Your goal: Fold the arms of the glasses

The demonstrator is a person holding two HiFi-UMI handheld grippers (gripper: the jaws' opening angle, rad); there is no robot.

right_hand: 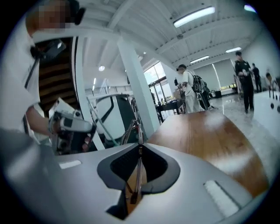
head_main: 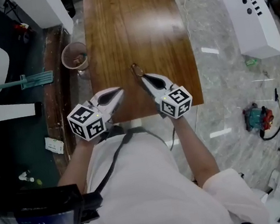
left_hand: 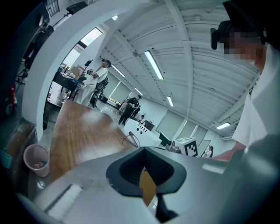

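The person [head_main: 141, 187] in white is standing at the near end of a brown table [head_main: 131, 25] in the middle of the head view, and is holding a gripper in each hand

The right gripper [head_main: 142, 77] is pointing up the frame, just right of the middle. It is pinching the glasses [head_main: 136, 70]. In the right gripper view a thin arm of the glasses is running between the jaws, and the jaws are pressing on it from both sides. The rest of the glasses is sticking out past the tips, toward the top of that frame. The glasses are hanging over the near part of the table, and I cannot tell if they are touching the wood

The left gripper [head_main: 117, 92] is pointing up the frame too, just left of the middle. It is near the right gripper but not touching it or the glasses. In the left gripper view its jaws are pressed together with nothing between them

A cup [head_main: 74, 56] is standing by the table's left edge, in the upper left of the head view
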